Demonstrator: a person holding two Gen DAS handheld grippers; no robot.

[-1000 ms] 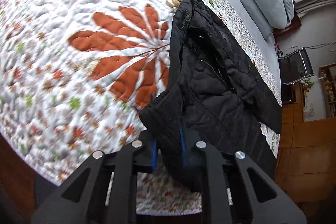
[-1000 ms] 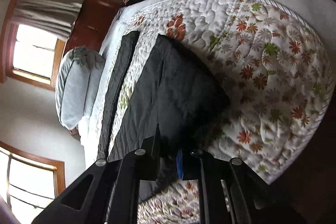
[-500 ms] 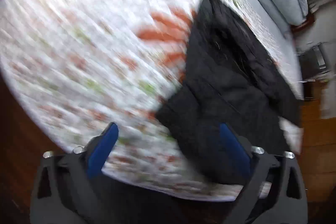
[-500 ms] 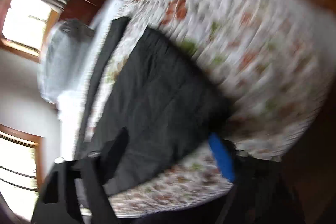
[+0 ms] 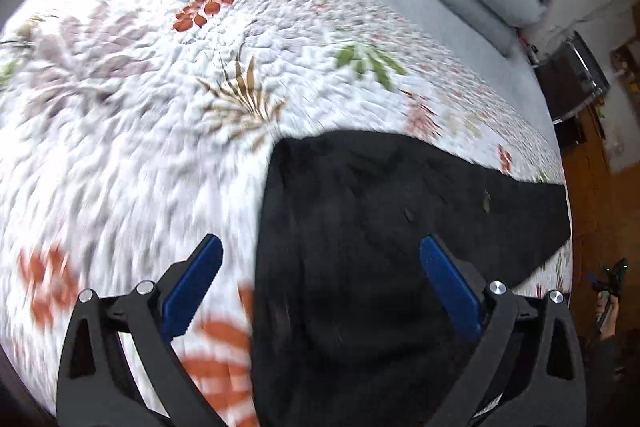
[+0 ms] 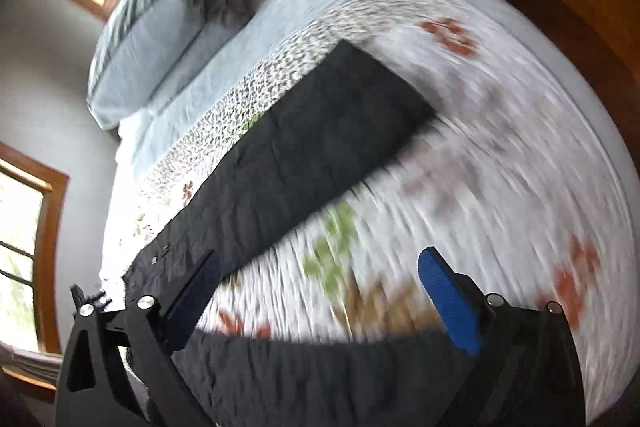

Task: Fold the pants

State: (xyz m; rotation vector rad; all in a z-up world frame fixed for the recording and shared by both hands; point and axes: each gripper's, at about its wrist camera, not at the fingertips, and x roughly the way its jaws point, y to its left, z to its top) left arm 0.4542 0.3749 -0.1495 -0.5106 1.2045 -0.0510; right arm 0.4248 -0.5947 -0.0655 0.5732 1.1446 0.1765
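Now black pants (image 5: pixel 360 227) (flat) on quilt (image 5: pixel 140 107)

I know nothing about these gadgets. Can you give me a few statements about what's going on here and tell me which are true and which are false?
1. The pants are black. True.
2. The left gripper is clamped on the pants. False: its blue pads stand wide apart and pinch nothing.
3. The pants lie on a flowered quilt. True.
4. The right gripper is shut. False: its jaws are opening, with no cloth pinched between them.
5. A pale blue pillow lies at the head of the bed. True.
6. The pants are on the floor. False: they lie on the bed.
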